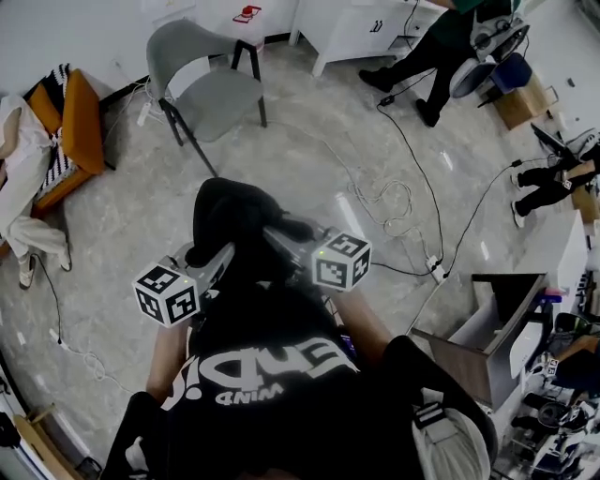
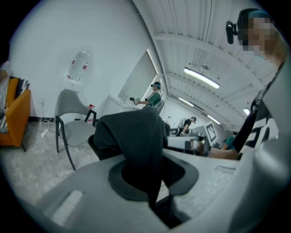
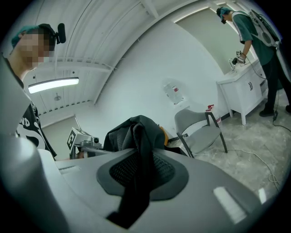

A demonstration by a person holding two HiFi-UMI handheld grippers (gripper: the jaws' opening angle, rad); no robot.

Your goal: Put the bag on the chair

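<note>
A black bag (image 1: 246,234) hangs in the air in front of the person, held up between both grippers. My left gripper (image 1: 208,258) is shut on a fold of the bag's black fabric (image 2: 141,150). My right gripper (image 1: 292,234) is shut on a black strap of the bag (image 3: 138,173). The grey chair (image 1: 208,89) stands farther off on the floor, its seat bare; it shows at the left in the left gripper view (image 2: 72,125) and at the right in the right gripper view (image 3: 200,129). The bag is well short of the chair.
An orange seat (image 1: 70,131) with clothes stands at the far left. Cables (image 1: 389,202) run over the floor right of the chair. White cabinets (image 1: 361,28) and people are at the back right; an open box (image 1: 487,337) sits near right.
</note>
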